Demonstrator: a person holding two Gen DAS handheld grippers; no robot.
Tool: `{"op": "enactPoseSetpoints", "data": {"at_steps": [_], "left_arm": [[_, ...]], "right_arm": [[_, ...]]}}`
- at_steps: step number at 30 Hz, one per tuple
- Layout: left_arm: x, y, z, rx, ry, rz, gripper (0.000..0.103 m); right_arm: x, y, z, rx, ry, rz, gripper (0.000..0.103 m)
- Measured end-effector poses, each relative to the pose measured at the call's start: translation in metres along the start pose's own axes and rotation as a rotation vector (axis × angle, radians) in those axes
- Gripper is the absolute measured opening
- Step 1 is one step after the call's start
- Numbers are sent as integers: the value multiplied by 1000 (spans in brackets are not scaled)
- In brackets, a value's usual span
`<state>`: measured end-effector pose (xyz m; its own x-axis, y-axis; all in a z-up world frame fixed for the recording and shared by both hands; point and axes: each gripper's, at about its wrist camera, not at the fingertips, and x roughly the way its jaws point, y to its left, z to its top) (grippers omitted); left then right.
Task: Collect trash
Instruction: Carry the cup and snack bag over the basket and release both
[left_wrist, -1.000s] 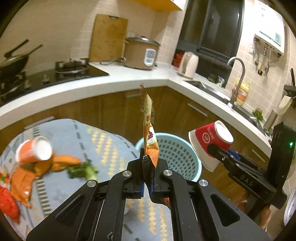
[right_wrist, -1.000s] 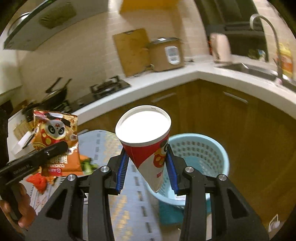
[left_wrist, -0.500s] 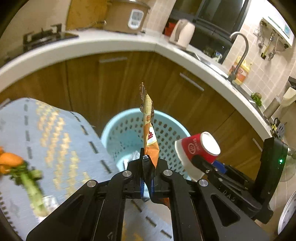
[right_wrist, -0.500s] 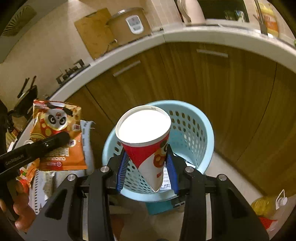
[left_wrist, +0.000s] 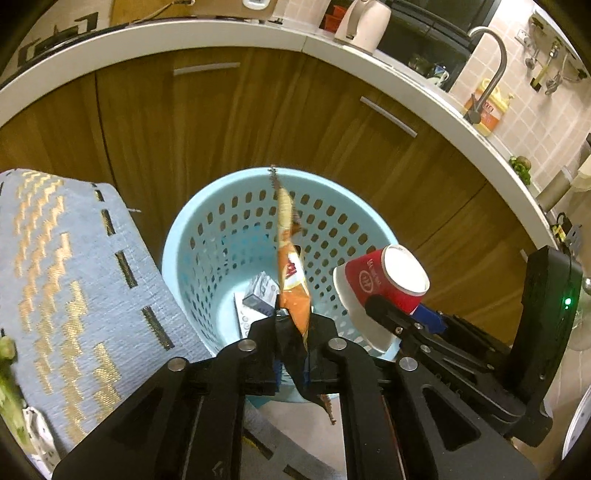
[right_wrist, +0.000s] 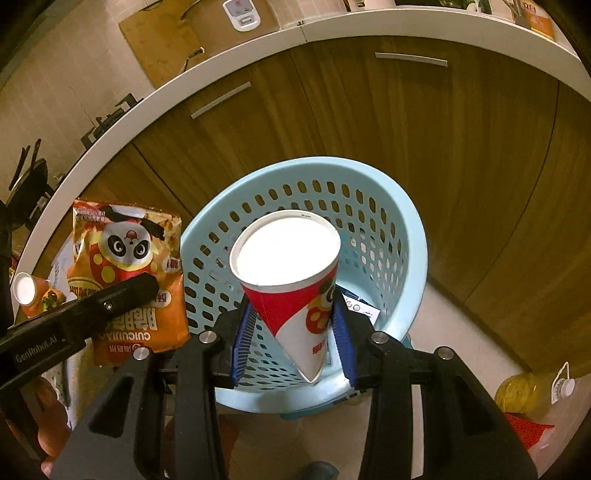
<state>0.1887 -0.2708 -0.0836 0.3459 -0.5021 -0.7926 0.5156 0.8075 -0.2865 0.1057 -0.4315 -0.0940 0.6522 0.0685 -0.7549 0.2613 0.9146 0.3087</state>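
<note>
My left tongs (left_wrist: 291, 332) pinch a flat orange snack packet (left_wrist: 290, 273); my right tongs (right_wrist: 293, 332) clamp a red-and-white paper cup (right_wrist: 291, 280), both above the pale-blue perforated plastic basket (right_wrist: 413, 236).

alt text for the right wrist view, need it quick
The right gripper grips a red-and-white paper cup above a light blue perforated plastic basket. At left, the left gripper holds an orange panda snack bag; brown wooden cabinets stand behind.
</note>
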Motion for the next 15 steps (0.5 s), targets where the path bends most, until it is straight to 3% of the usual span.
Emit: {"op": "enactPoseSetpoints", "data": {"at_steps": [4, 6, 8, 15], "left_arm": [[5, 2, -1, -6, 13, 3, 10], [2, 2, 0, -8, 6, 1, 35], [-5, 3, -1, -5, -15, 12, 51], [-28, 8, -1, -37, -65, -6, 53]], "right_arm": [[5, -1, 0, 6, 10, -9, 38], [7, -2, 0, 10, 15, -16, 38], [9, -3, 0, 12, 19, -23, 38], [1, -2, 1, 11, 7, -26, 41]]}}
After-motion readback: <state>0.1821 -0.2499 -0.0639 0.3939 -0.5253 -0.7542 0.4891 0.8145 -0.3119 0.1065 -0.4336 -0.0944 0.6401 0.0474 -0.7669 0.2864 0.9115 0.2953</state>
